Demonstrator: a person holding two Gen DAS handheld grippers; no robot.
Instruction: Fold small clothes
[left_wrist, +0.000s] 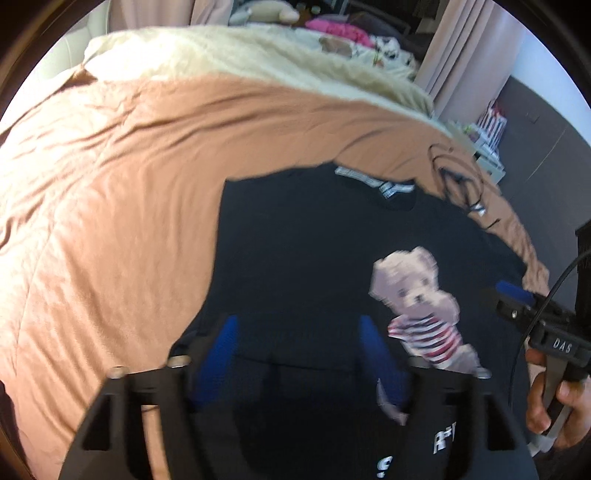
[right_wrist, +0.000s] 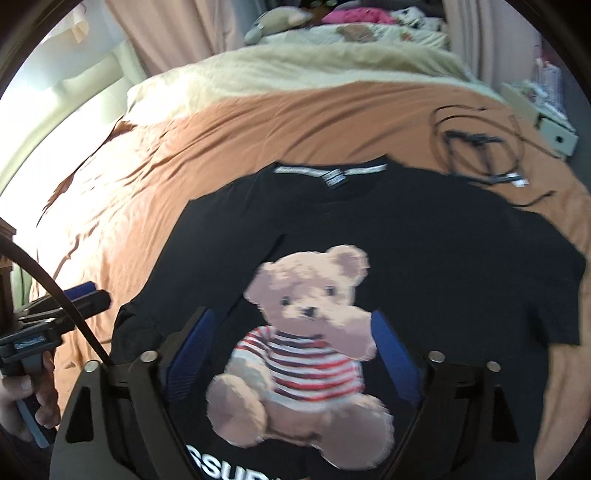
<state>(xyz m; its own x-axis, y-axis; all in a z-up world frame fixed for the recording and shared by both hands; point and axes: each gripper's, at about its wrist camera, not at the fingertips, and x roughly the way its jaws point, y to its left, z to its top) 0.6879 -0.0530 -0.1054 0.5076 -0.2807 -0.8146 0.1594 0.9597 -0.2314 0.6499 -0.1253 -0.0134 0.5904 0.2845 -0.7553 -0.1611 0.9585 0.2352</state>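
A black T-shirt (right_wrist: 424, 236) with a teddy bear print (right_wrist: 306, 339) lies spread flat, collar away from me, on an orange bed cover (right_wrist: 221, 140). My right gripper (right_wrist: 291, 332) hovers above the bear with its blue pads wide apart and nothing between them. In the left wrist view the same T-shirt (left_wrist: 303, 236) fills the lower middle, and my left gripper (left_wrist: 299, 336) stands open over its left half, empty. The right gripper (left_wrist: 517, 295) shows at the right edge there, in a hand. The left gripper (right_wrist: 85, 295) shows at the left edge of the right wrist view.
A coiled black cable (right_wrist: 480, 147) lies on the cover beyond the shirt's right shoulder. A cream blanket (right_wrist: 295, 70) covers the far end of the bed, with a pile of clothes and soft toys (right_wrist: 351, 22) behind it. Boxes (right_wrist: 546, 110) stand at the right.
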